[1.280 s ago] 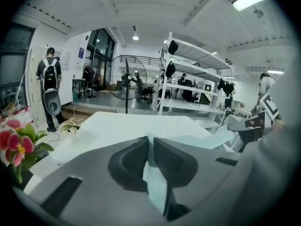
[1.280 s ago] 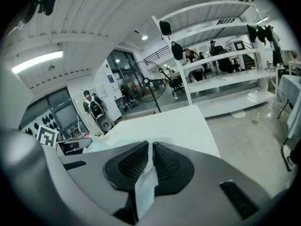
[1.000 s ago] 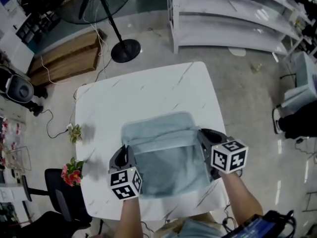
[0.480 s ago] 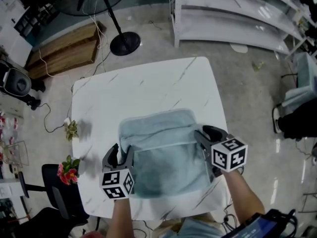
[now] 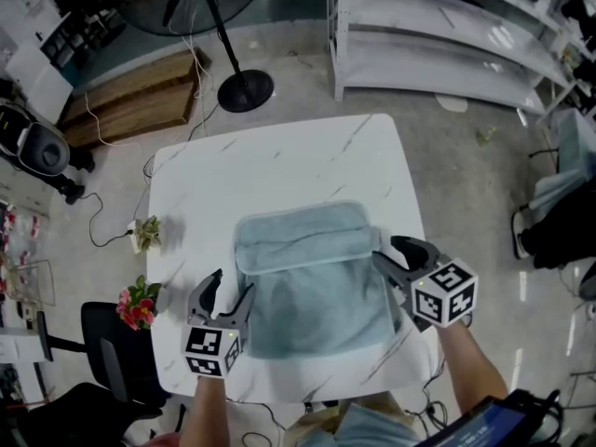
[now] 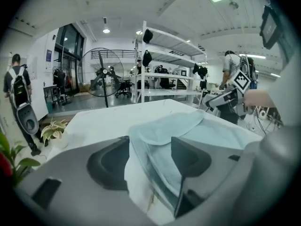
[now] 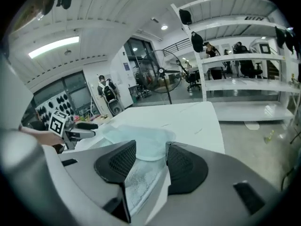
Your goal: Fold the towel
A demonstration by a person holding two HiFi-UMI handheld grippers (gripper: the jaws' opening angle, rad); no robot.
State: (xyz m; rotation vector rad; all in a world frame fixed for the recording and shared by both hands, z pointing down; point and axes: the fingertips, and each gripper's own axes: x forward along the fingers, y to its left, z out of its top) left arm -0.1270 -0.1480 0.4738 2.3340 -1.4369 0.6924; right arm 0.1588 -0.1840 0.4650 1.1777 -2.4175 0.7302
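Observation:
A light blue towel (image 5: pixel 312 277) lies folded on the white marble table (image 5: pixel 279 161), its far part doubled over into a thicker band. My left gripper (image 5: pixel 228 291) stands at the towel's left edge. Its jaws have just been opening, and the towel's edge (image 6: pixel 188 126) lies loose between them, as the left gripper (image 6: pixel 149 145) view shows. At the right edge is my right gripper (image 5: pixel 396 257). Its jaws have also just been opening. The right gripper (image 7: pixel 151 149) view shows towel cloth (image 7: pixel 138 136) between the pads, unpressed.
A pot of pink flowers (image 5: pixel 138 305) and a small plant (image 5: pixel 146 234) sit by the table's left edge. A black chair (image 5: pixel 107 352) is near left. On the floor beyond stand a fan base (image 5: pixel 245 89), wooden boards (image 5: pixel 130 101) and white shelving (image 5: pixel 438 35).
Both grippers' jaws went from shut on the towel's side edges to open, letting the cloth go. The left gripper slid outward and toward me; the right one also drew back slightly.

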